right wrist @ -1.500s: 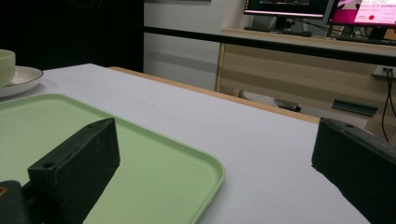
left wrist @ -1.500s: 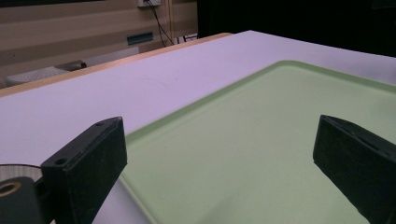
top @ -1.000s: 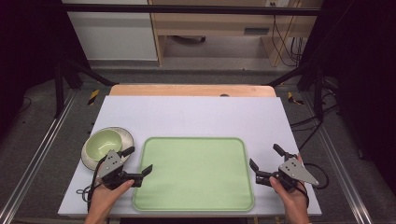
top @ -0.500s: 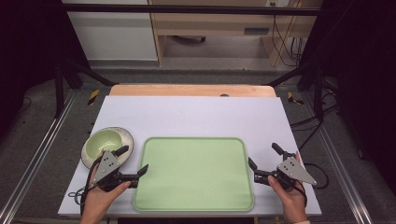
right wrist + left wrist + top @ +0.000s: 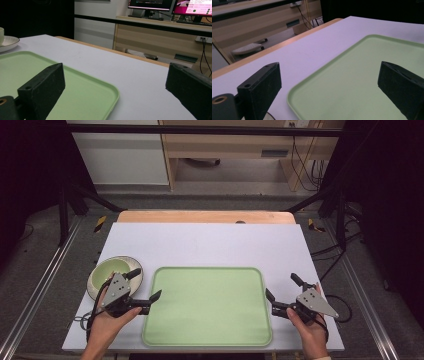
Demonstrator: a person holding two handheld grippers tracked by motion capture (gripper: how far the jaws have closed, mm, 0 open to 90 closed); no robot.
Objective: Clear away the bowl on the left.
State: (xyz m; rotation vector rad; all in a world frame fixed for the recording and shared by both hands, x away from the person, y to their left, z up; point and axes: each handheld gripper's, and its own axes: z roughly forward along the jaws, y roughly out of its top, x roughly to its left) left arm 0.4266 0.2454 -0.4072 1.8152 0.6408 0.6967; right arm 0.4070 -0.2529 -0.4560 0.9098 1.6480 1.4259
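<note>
At the lower middle of the high view lies the green tray (image 5: 207, 306), flat on the white table (image 5: 210, 242) and untouched. Over the last second the left gripper (image 5: 145, 290) has drifted a little leftward, away from the tray's left edge and over the bowl and plate (image 5: 112, 272); the right gripper (image 5: 282, 292) has barely shifted beside the tray's right edge. Both have their jaws spread wide and grasp nothing. In each gripper view a tray corner sits between the jaws. Judging from this, the hands are lining up on the tray's two sides and no grasp has begun.
</note>
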